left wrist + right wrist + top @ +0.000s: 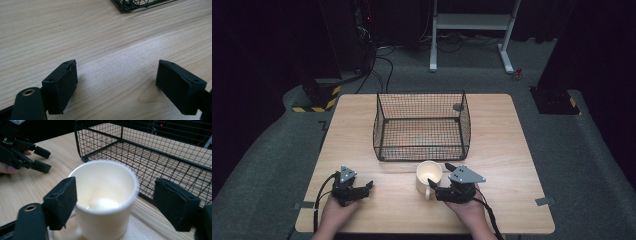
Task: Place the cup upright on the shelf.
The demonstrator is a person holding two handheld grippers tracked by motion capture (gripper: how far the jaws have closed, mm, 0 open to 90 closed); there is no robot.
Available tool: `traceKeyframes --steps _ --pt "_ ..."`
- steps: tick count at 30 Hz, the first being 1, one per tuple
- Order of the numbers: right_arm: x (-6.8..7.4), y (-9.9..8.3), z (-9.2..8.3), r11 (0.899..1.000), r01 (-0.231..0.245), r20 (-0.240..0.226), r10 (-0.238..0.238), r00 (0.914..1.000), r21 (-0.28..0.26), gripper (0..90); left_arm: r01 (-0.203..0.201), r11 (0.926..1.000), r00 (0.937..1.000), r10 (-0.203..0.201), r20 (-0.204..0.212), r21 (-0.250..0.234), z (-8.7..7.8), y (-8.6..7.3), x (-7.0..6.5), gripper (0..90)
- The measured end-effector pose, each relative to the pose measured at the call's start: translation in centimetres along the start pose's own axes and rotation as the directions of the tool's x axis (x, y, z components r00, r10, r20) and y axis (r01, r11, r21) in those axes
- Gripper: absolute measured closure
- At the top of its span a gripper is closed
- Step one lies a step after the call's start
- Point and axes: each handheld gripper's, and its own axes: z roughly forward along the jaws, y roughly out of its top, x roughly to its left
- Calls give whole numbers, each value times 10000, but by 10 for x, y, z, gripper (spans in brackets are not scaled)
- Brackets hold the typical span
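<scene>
2 jaws of the right gripper [113, 205] are standing wide apart around the cream mug [105, 200], gripping nothing, just before the wire basket [422, 125]. It is looking rigid, smooth, breakable; squeezing the wall mid-height seems safest. The left gripper [116, 87] is sitting open, empty.

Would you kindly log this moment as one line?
left gripper: open, empty | right gripper: open, jaws astride cream mug | wire basket: empty, behind mug

Wire basket [422, 125] at centre-back of desk [502, 140]; mug [428, 176] upright just in front of basket's near wall, handle toward person; right gripper [443, 181] at mug's right, jaws either side of it; left gripper [366, 189] front-left, well apart from mug
</scene>
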Motion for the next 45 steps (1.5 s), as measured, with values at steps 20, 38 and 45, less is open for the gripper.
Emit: traceKeyframes --steps 20,38,45 --pt "21 18 30 9924 606 -253 -582 9980 1075 86 1 10000 10000 -1 5 -1 0 0 0 178" --pt "21 18 47 9808 653 -254 -616 9978 1837 88 -2 10000 10000 2 8 0 0 0 0 177" --pt "19 18 47 9792 445 -322 -389 9987 1980 97 -3 10000 10000 3 9 0 0 0 0 177"
